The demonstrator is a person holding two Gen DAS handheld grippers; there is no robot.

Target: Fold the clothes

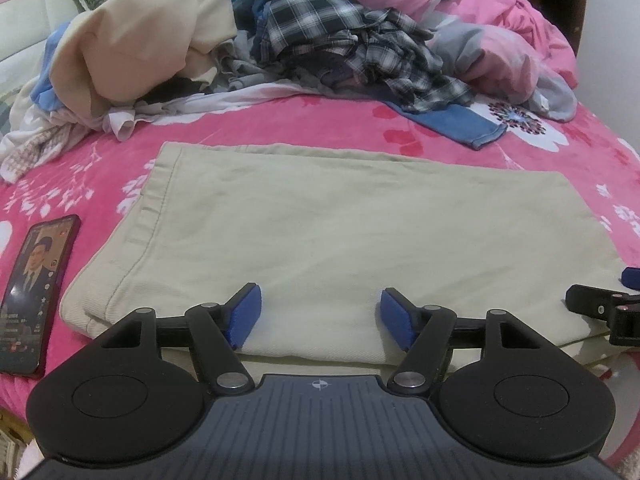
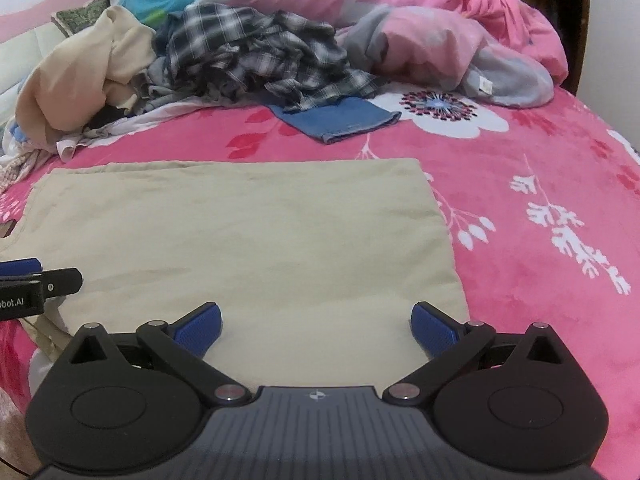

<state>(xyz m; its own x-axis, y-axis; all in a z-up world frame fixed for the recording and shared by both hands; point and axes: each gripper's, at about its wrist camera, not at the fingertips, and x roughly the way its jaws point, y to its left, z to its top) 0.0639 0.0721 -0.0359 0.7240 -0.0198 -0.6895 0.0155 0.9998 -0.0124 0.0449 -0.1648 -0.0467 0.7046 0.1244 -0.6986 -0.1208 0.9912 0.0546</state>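
Left gripper: hovered low over the near edge of the folded trousers, jaws spread wide, nothing between the blue pads.
Right gripper: sat level with it over the near right part of the same cloth, jaws likewise wide apart and empty.
Spacing: the two tools were side by side, close but apart; each showed at the edge of the other's view.
Trousers: beige, folded into a flat rectangle on the near part of the bed, a seam running down the left side, layered edges showing at the near end.
Bedspread: pink with white flowers, bare to the right of the trousers.
Phone: lay just left of the trousers, screen lit.
Clothes pile: heaped at the far side, well apart from the grippers; a checked shirt on top, a cream garment to its left.
Denim piece: poked out from under the pile toward the trousers.
Quilt: pink and grey, bunched at the far right.
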